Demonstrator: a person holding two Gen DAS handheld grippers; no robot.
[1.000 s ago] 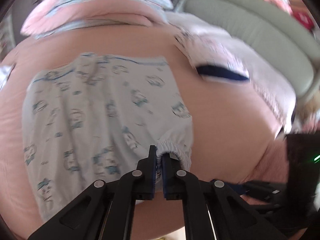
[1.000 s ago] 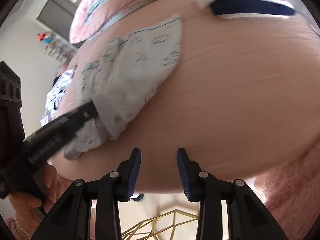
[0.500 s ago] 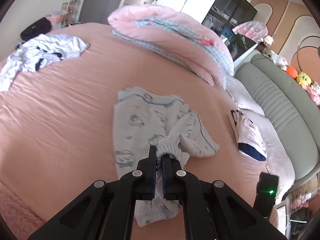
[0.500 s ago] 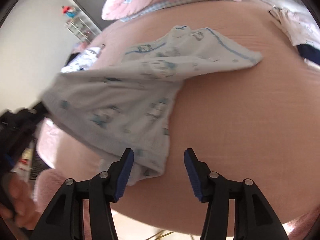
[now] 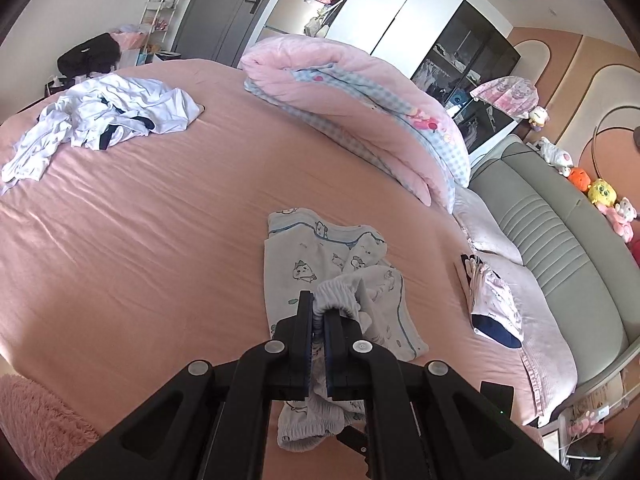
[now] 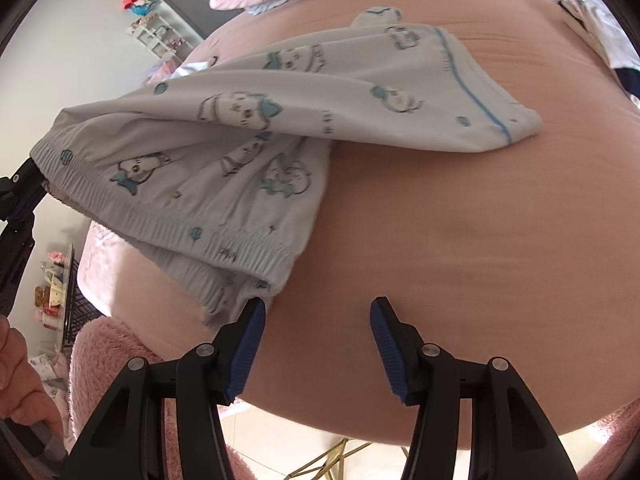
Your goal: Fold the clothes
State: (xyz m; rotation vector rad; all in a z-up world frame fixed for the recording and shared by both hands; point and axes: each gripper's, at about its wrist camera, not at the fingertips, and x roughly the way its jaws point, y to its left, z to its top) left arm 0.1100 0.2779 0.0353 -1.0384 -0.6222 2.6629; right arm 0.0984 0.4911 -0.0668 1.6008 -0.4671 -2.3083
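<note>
Pale blue printed children's pants lie on the pink bed. My left gripper is shut on their elastic waistband and holds that end lifted off the bed; the rest hangs down and trails on the sheet. In the right wrist view the pants hang raised at the left, the far end resting on the bed. My right gripper is open and empty, low over the sheet, its left finger right beside the hanging waistband corner. The left gripper shows at the left edge.
A crumpled white garment pile lies at the far left of the bed. A rolled pink quilt lies at the back. A folded garment stack sits at the right near the grey headboard. A pink fluffy rug lies below the bed edge.
My left gripper has lifted the waistband higher and pulled back, so more of the bed shows. The pants hang lower in front of the right gripper, which came closer to the waistband corner.
</note>
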